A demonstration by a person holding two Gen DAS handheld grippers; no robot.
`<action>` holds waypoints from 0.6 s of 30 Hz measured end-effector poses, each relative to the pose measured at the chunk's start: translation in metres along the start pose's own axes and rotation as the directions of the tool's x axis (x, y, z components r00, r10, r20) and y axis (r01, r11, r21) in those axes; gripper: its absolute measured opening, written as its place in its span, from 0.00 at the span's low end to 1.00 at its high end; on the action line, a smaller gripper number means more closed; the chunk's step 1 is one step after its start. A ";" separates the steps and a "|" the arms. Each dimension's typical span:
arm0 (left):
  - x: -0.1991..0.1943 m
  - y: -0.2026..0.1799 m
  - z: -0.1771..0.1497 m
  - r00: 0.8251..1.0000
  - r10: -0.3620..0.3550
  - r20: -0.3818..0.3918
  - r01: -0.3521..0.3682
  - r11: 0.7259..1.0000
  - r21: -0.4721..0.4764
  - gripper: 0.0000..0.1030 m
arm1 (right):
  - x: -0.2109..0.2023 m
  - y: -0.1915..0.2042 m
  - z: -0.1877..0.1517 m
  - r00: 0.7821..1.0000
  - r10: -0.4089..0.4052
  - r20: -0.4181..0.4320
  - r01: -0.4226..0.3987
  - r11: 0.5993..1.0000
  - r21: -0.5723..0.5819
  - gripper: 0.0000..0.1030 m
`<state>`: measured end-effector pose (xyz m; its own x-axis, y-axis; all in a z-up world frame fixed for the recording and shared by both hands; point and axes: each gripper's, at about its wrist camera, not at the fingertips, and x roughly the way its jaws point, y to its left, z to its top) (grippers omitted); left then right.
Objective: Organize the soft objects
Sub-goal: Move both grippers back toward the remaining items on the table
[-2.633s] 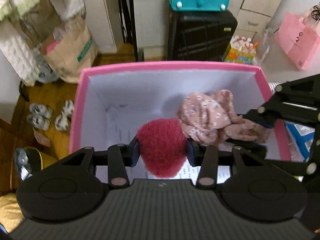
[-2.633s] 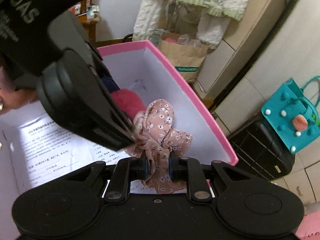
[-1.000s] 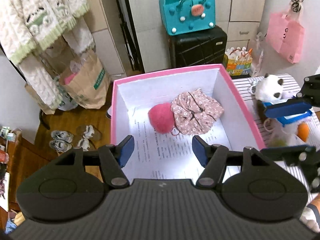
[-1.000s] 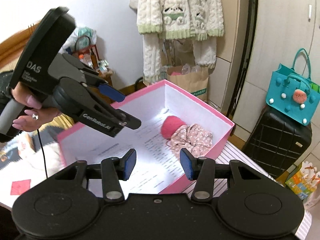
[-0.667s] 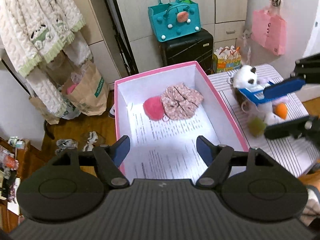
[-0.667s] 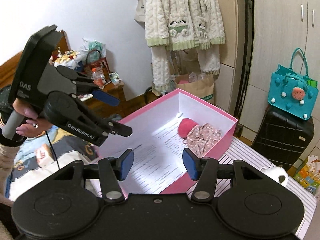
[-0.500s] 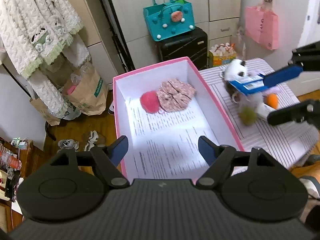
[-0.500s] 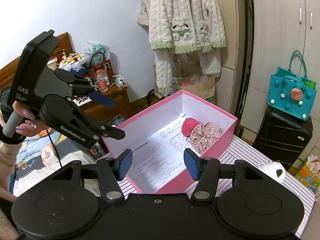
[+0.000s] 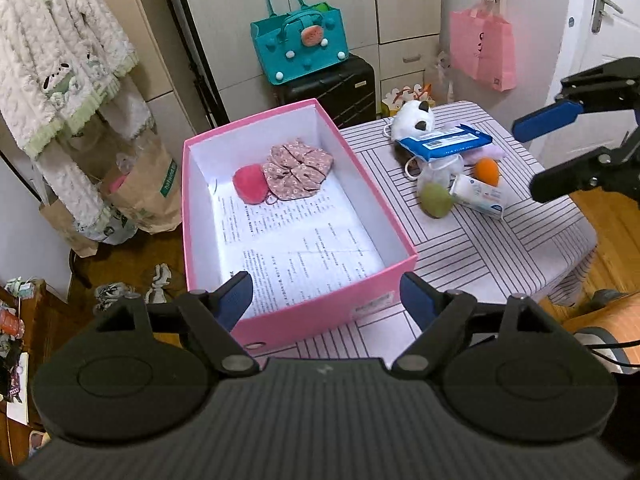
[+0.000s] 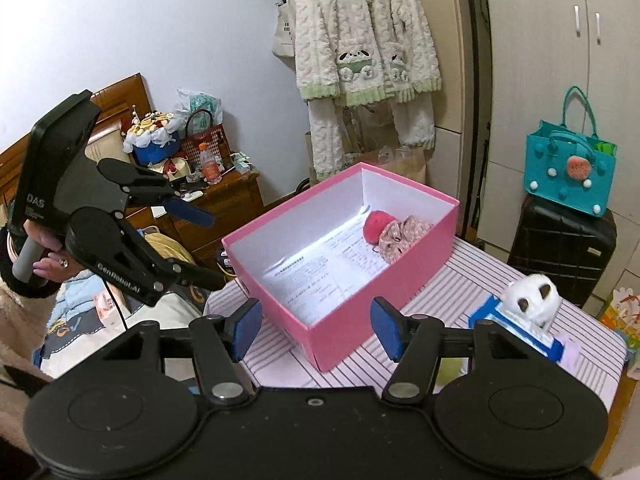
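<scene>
A red pompom (image 9: 250, 184) and a floral scrunchie (image 9: 298, 168) lie side by side at the far end of the pink box (image 9: 300, 312), on printed paper. My left gripper (image 9: 326, 300) hangs back over the box's near end with nothing between its opening jaws. My right gripper (image 10: 316, 326) is also opening and holds nothing, hovering near the box's corner (image 10: 320, 344). On the striped table (image 9: 480, 248) lie a white panda plush (image 9: 412, 120), a blue wipes pack (image 9: 444, 142), an orange sponge (image 9: 487, 170), a green sponge (image 9: 436, 200) and a tissue pack (image 9: 478, 196).
A teal bag (image 9: 300, 48) sits on a black suitcase (image 9: 332, 88) behind the box. A pink bag (image 9: 482, 52) hangs on the wall. Fluffy robes (image 9: 60, 72) and a paper bag (image 9: 148, 188) are at left. A cluttered wooden nightstand (image 10: 216, 200) stands beyond the table.
Both grippers let go of the pompom and scrunchie inside the box, then drew back and up from it. Their jaws have widened, and the table's other items have come into view.
</scene>
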<state>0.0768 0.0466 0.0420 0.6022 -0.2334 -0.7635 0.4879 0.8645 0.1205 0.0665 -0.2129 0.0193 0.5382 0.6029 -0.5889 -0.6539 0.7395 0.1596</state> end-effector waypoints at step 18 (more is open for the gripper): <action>0.021 -0.065 -0.030 0.997 -0.073 -0.034 0.075 0.994 0.084 0.78 | -0.015 -0.023 -0.086 0.996 -0.052 -0.072 0.058 0.994 0.090 0.65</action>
<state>0.0386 -0.0006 -0.0008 0.5435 -0.2806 -0.7911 0.5835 0.8039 0.1157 0.0275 -0.2644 -0.0442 0.5316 0.5406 -0.6520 -0.5706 0.7975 0.1960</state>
